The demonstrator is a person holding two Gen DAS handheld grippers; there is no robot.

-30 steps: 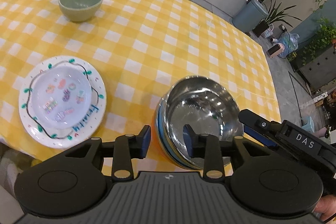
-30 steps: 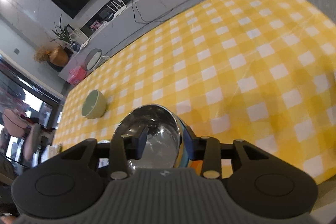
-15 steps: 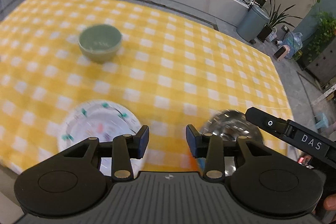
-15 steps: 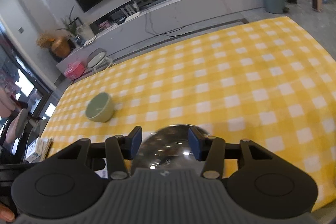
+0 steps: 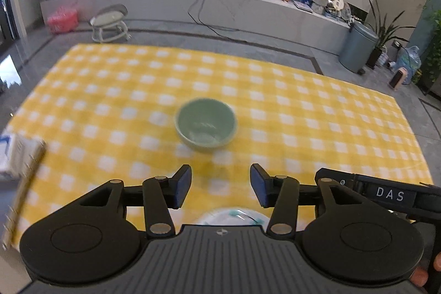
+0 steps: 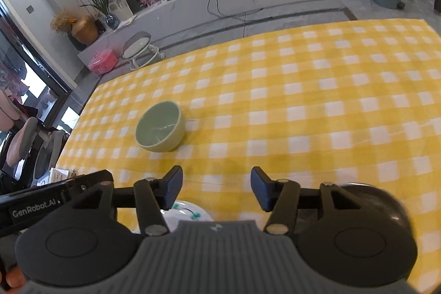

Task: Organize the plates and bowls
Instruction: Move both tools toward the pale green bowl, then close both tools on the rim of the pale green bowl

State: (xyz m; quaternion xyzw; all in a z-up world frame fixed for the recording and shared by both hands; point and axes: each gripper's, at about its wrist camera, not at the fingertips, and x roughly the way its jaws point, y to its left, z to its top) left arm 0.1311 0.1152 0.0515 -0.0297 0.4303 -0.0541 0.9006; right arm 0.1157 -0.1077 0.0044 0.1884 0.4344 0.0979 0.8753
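A pale green bowl stands upright in the middle of the yellow checked tablecloth; it also shows in the right wrist view. My left gripper is open and empty, well short of the bowl. My right gripper is open and empty too. The rim of the white decorated plate peeks out under the left gripper, and under the right one. A sliver of the steel bowl shows behind the right gripper's body.
A spiral notebook lies at the table's left edge. The right gripper's arm crosses the lower right of the left wrist view. Beyond the table are a grey floor, a small stool and a long low counter.
Both grippers have pulled back and tilted up from the stacked steel bowl, and both have opened wider. The steel bowl and plate have slid almost out of view; the green bowl is now centred.
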